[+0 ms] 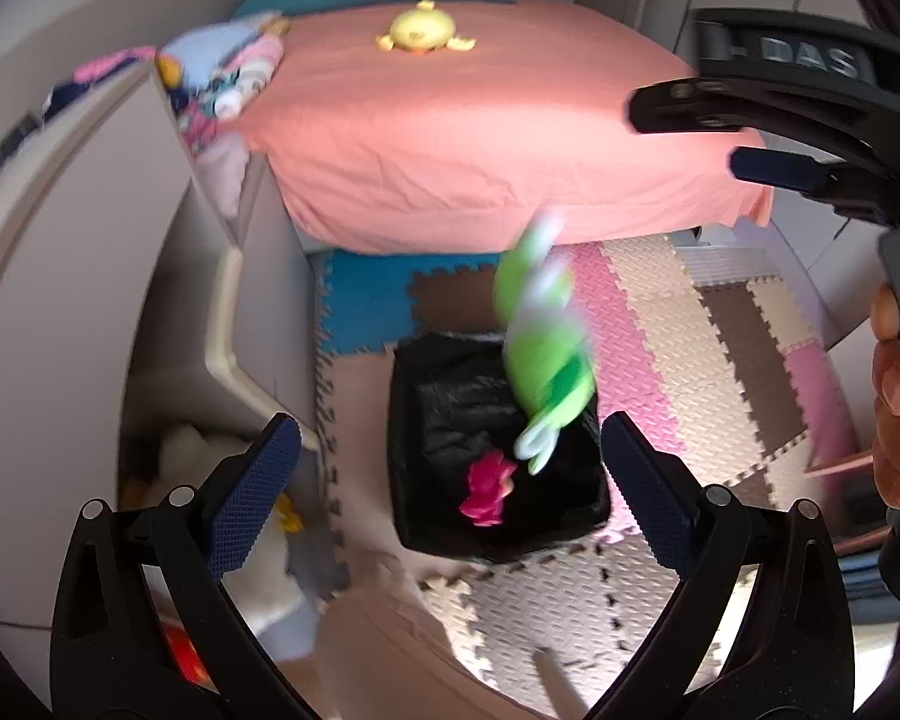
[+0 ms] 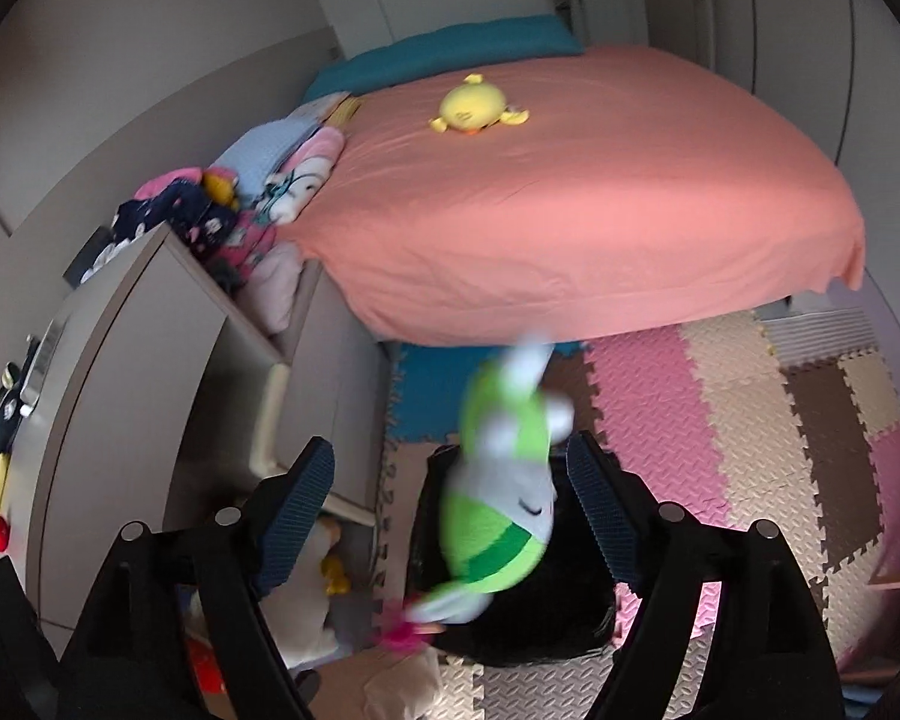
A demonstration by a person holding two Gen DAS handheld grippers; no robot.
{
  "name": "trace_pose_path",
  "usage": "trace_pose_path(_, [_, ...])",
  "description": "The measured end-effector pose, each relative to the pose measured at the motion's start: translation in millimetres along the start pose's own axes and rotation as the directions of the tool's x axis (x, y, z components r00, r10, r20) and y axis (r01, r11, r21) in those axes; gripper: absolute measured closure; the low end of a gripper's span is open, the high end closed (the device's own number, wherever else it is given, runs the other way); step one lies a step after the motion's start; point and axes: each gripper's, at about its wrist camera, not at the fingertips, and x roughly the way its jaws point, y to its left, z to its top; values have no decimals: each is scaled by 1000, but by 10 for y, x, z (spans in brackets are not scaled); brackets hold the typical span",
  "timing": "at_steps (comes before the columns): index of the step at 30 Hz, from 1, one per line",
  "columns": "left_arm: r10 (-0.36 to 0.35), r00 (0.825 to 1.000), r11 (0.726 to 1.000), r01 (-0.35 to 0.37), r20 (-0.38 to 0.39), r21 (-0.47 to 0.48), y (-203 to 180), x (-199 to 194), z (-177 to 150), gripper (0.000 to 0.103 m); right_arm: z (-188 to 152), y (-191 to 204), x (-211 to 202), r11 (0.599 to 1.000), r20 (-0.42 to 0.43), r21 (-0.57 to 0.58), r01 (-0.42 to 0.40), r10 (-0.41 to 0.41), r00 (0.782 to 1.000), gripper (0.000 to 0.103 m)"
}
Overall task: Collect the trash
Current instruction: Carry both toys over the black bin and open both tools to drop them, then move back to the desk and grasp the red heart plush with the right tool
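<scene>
A green and white plush toy [image 1: 540, 348] is in mid-air, blurred, just above a black-lined bin [image 1: 444, 420] on the foam floor mat. It also shows in the right wrist view [image 2: 501, 504] between my right gripper's fingers, touching neither. A small pink toy [image 1: 487, 489] lies inside the bin, and shows at its rim in the right wrist view [image 2: 399, 630]. My left gripper [image 1: 450, 486] is open and empty above the bin. My right gripper [image 2: 450, 510] is open, and its fingers [image 1: 780, 171] show at the upper right of the left wrist view.
A bed with a salmon sheet [image 2: 600, 192] carries a yellow plush [image 2: 474, 105]. A beige cabinet [image 1: 90, 228] stands to the left with clothes and toys piled on it. Plush toys [image 2: 306, 600] lie on the floor beside the bin. Coloured foam tiles [image 2: 750, 420] cover the floor.
</scene>
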Motion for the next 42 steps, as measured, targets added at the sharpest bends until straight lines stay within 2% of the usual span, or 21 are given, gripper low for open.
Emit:
trace_pose_path(4, [9, 1000, 999, -8, 17, -37, 126, -54, 37, 6, 3, 33, -14, 1000, 19, -11, 5, -5, 1000, 23])
trace_pose_path(11, [25, 999, 996, -22, 39, -89, 330, -232, 44, 6, 29, 273, -139, 998, 45, -47, -41, 43, 998, 23])
trace_pose_path(17, [17, 997, 988, -5, 78, -155, 625, -512, 30, 6, 61, 681, -299, 990, 69, -105, -97, 105, 992, 23])
trace_pose_path(21, [75, 991, 982, -55, 107, -182, 892, -810, 30, 6, 97, 1012, -394, 976, 65, -151, -156, 168, 984, 23])
trace_pose_path(26, [106, 988, 969, -76, 115, -237, 1263, -1132, -44, 6, 74, 1466, -497, 950, 53, -218, -223, 240, 969, 23])
trace_pose_path(33, [201, 973, 945, -162, 115, -284, 1832, -1600, -357, 6, -73, 2368, -623, 874, -2, -354, -334, 356, 934, 23])
trace_pose_path(36, [248, 964, 922, -203, 100, -330, 2152, -1769, -622, 6, -199, 2757, -626, 832, -42, -396, -389, 407, 912, 23])
trace_pose_path(42, [360, 930, 856, -295, 79, -425, 2694, -2091, -1151, 6, -702, 3597, -560, 723, -140, -502, -475, 474, 869, 23])
